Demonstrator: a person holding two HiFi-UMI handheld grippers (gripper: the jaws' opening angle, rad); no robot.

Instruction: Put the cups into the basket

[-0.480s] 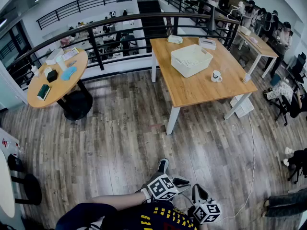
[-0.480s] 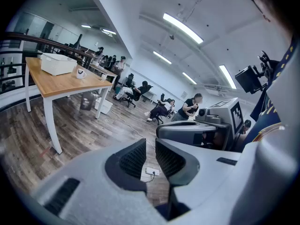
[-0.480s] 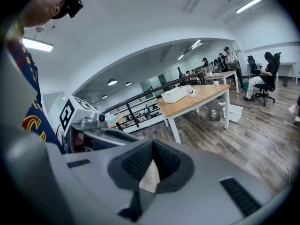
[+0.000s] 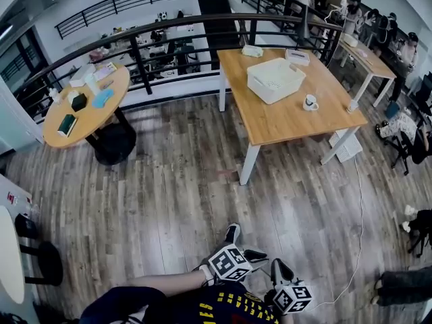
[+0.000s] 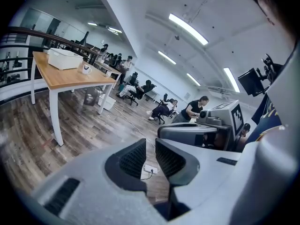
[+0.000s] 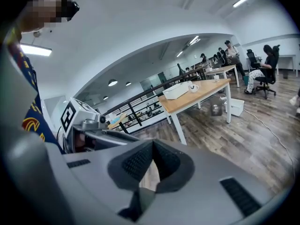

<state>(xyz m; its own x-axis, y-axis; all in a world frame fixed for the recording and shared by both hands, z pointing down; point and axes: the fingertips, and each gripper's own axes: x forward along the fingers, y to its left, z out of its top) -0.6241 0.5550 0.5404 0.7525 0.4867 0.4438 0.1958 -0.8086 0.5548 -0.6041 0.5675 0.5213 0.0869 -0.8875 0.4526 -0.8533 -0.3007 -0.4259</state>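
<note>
L gripper (image 5: 150,156): jaws slightly apart, nothing between. R gripper (image 6: 152,150): closed tip to tip, empty. White mug (image 4: 310,102) upper right on light wooden desk (image 4: 283,121), near white perforated plastic basket (image 4: 275,79), not touching.
</note>
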